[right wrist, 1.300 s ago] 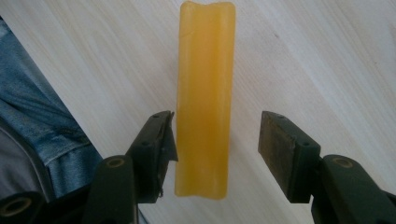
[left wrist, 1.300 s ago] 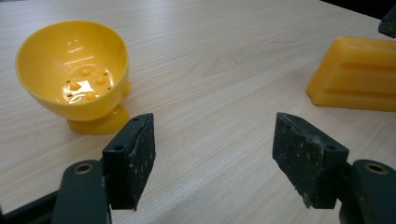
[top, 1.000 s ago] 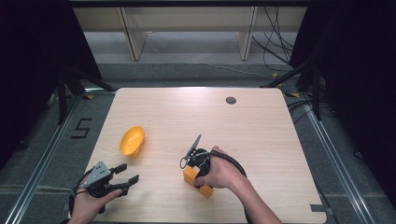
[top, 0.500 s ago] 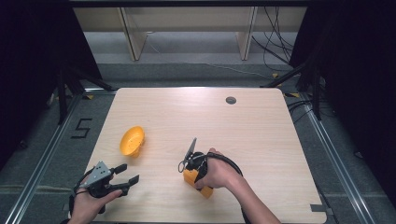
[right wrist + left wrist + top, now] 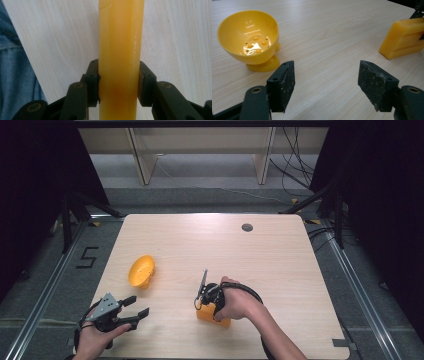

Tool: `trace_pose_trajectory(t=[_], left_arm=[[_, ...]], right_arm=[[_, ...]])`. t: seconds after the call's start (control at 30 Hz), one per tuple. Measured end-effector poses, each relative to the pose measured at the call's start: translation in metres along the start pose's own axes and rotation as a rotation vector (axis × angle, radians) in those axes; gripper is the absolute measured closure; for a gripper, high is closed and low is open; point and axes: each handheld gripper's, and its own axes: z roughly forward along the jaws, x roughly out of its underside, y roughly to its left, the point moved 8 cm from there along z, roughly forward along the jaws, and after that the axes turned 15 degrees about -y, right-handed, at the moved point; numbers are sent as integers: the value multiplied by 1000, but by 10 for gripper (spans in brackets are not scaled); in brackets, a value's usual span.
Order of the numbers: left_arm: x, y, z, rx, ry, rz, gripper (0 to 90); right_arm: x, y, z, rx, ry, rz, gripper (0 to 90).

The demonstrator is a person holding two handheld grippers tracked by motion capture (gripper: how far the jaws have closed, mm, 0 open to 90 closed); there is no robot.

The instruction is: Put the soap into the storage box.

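At about 7 o'clock on the wooden surface (image 5: 280, 255), near its front edge, the left gripper (image 5: 136, 313) is held low by the left hand (image 5: 95, 340); its fingers (image 5: 282, 85) are spread wide apart and nothing is held between them. At about 5 o'clock, the right gripper (image 5: 201, 292) is gripped by the right hand (image 5: 237, 302), and its fingers (image 5: 93, 82) are seen pressed against both sides of an orange block (image 5: 121, 55), which rests on the surface. Farther off, at about 9 o'clock, a yellow bowl (image 5: 141, 271) is found well apart from the block, tilted on its foot.
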Motion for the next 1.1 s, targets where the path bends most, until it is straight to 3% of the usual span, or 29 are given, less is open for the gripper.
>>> trace_pose_trajectory(t=[0.1,0.13,0.17,0.2,0.33,0.37,0.4,0.43,0.53,0.57,0.6,0.63,0.67,0.73,0.77,0.83,0.87,0.9,0.97,1.03,1.07,1.1], left_arm=[[1,-4,0,12,5,-6,302],[0,-6,2,16,-10,-17,305],[-2,-10,3,51,-15,2,306],[-3,-17,4,75,-9,-1,308],[-6,-41,12,191,-4,47,292],[-8,-46,14,226,-6,85,282],[-11,-51,16,250,-11,97,267],[-13,-56,19,271,-16,114,261],[-18,-66,24,322,-13,139,247],[-20,-72,28,345,-17,127,247],[-22,-75,30,374,-17,152,248],[-22,-75,30,374,-17,152,250],[-23,-77,32,370,-16,158,251],[-26,-84,40,399,-22,162,259],[-26,-87,42,408,-22,157,263],[-27,-88,46,418,-24,192,272],[-27,-88,46,418,-24,192,275],[-28,-90,49,425,-22,201,276],[-30,-93,54,440,-19,222,278],[-30,-94,58,445,-13,235,279],[-30,-94,58,445,-13,235,280],[-30,-98,61,446,-9,211,282]], right_arm=[[1,-1,-1,-7,-3,-27,618],[1,-3,-2,-25,-13,-74,619],[2,-4,-4,-26,-9,-76,619],[2,-6,-9,-43,-3,-182,619],[1,-4,-20,-100,12,-273,620],[0,-3,-22,-111,8,-282,619],[0,-1,-26,-111,18,-264,620],[-1,-2,-26,-122,1,-292,620],[-3,4,-29,-120,11,-293,619],[-4,4,-28,-128,6,-314,619],[-4,5,-29,-116,5,-302,619],[-6,5,-28,-123,-14,-322,619],[-6,7,-30,-123,-6,-311,619],[-8,7,-30,-127,-20,-323,619],[-9,9,-31,-125,-8,-306,619],[-10,8,-30,-131,-23,-342,619],[-10,8,-30,-131,-23,-342,619],[-11,12,-32,-132,-10,-307,619],[-13,9,-31,-140,-28,-357,620],[-13,10,-31,-136,-23,-340,619],[-13,11,-32,-135,-14,-323,619],[-14,10,-31,-133,-24,-335,619]])
